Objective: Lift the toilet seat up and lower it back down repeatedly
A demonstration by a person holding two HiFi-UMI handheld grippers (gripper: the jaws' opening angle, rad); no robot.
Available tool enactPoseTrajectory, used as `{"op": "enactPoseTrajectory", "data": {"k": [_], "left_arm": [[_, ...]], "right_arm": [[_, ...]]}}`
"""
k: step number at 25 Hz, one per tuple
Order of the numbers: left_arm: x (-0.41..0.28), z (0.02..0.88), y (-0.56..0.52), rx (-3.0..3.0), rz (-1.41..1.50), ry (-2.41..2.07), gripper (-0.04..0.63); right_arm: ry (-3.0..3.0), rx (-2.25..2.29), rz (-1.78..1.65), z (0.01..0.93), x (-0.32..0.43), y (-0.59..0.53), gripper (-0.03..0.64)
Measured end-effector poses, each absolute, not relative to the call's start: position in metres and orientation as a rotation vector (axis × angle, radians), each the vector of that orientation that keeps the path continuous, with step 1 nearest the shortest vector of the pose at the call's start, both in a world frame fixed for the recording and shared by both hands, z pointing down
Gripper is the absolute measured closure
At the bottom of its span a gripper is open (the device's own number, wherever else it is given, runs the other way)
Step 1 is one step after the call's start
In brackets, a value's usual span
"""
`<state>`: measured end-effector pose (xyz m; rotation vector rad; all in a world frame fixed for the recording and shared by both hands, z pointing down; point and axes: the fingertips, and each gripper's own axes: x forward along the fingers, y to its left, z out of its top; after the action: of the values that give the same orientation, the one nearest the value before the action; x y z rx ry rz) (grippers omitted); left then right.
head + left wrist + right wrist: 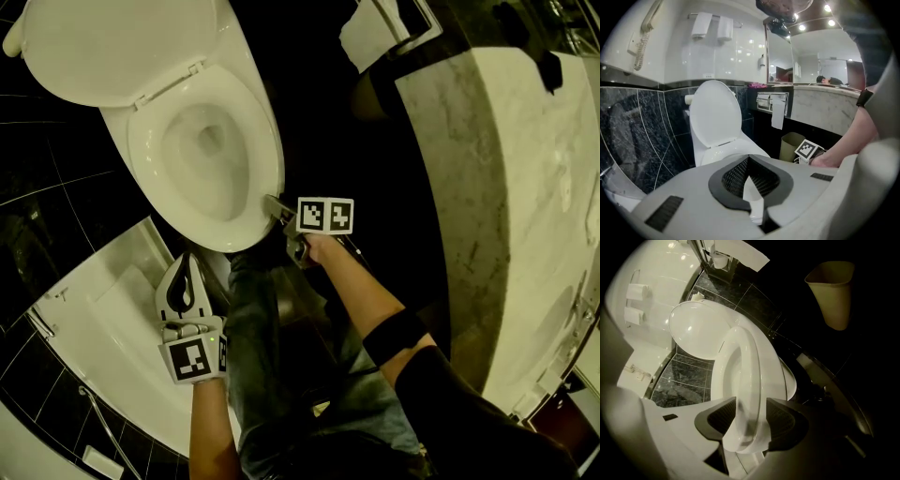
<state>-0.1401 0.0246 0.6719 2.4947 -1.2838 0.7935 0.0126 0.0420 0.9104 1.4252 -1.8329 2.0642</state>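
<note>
The white toilet (202, 150) has its lid (112, 47) raised and its seat (265, 173) lying flat on the bowl. My right gripper (279, 208) is at the seat's front right rim. In the right gripper view the seat rim (745, 362) fills the gap between the two dark pads, with my right gripper (751, 405) shut on it. My left gripper (187, 261) hangs lower left of the bowl, apart from it, and points toward it. In the left gripper view that gripper (749, 158) is shut on nothing, with the lid (715, 112) beyond.
A white bathtub (94, 328) curves along the lower left. A marble counter (506, 187) runs down the right. A beige bin (832, 291) stands on the dark floor beside the toilet, below a paper roll holder (776, 105). The person's jeans-clad leg (253, 328) stands before the bowl.
</note>
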Motion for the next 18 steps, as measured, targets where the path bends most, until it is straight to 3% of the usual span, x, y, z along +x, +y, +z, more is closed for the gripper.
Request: {"op": "enactPoseTrajectory", "data": {"k": [18], "left_arm": [[-0.152, 0.685, 0.008, 2.437, 0.788, -1.285, 0.606]], "right_arm": [[-1.691, 1.493, 2.069, 0.908, 0.015, 0.04, 0.471]]}}
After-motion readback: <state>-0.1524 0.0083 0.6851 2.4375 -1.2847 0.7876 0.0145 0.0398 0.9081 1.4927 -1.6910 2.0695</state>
